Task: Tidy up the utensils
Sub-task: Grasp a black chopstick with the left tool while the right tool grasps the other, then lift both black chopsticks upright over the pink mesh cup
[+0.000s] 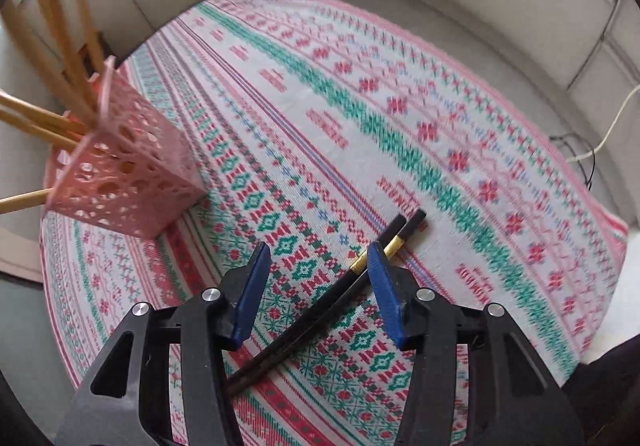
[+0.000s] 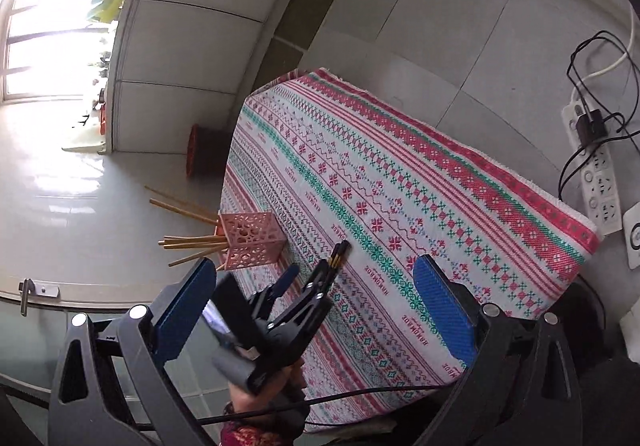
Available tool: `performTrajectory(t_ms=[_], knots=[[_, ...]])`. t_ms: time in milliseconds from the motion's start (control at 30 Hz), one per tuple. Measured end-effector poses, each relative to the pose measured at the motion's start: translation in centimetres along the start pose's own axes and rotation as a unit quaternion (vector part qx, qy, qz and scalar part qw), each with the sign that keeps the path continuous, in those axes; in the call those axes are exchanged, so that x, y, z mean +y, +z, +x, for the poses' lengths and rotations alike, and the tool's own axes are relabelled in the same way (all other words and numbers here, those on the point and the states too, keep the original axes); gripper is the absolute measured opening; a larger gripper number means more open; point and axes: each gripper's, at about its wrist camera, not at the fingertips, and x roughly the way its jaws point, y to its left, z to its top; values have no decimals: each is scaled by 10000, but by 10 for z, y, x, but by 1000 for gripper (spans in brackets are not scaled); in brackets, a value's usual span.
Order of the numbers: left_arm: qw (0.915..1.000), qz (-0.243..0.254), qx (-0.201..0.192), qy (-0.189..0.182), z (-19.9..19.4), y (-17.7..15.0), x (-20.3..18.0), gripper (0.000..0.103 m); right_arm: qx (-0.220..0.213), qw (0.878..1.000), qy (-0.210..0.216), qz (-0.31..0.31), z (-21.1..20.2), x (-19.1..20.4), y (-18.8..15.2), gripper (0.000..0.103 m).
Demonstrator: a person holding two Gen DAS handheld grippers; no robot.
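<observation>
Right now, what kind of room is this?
Probably a room in someone's home. There is a table under a patterned cloth, a pink holder full of wooden chopsticks, a tiled floor and a sunny window.

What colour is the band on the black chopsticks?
Gold, on the black chopsticks; clearest in the left wrist view.

Daylight floods in through a window [image 2: 52, 26] at ten o'clock in the right wrist view, blown out white and glaring off the floor [image 2: 60, 206]. Both views bend strongly toward dark corners. The left wrist view is motion-blurred, worst on the pink basket [image 1: 128, 174].
</observation>
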Motion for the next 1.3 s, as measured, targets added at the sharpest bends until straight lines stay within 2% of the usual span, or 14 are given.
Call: performTrajectory(t_ms=[167,367,500,533,667,700,733,767,900,1067,1200,1300], knots=[[9999,58,-49,-88,4,1,3,48,62,10000,16,-19,4,1,1,96],[9994,303,114,-125,11,8,3,49,189,9996,-87,183,11,-6,0,96],[9991,207,321,-208,18,15,8,52,215,9993,-154,279,13,-13,2,96],[9979,177,573,-262,26,16,9,55,278,9990,-170,292,16,-14,2,96],[9972,206,699,-174,36,26,10,57,459,9979,-330,307,26,-17,0,96],[9972,174,693,-217,36,26,9,49,447,9978,-374,303,27,-18,1,96],[9971,169,677,-316,34,26,6,31,431,9977,-411,309,28,-19,1,96],[9970,230,593,-452,32,24,1,24,421,9976,-446,317,29,-20,1,96],[9985,538,127,1,23,12,-22,6,621,9963,-440,396,44,-20,-3,96],[9981,176,-550,200,-25,-7,2,6,898,9930,-697,311,70,-13,-20,96],[9936,-475,-1027,-7,-75,-31,38,6,962,9893,-1093,20,98,0,-36,96],[9867,-896,-1328,-260,-102,-54,58,6,1096,9824,-1478,-322,129,14,-52,96]])
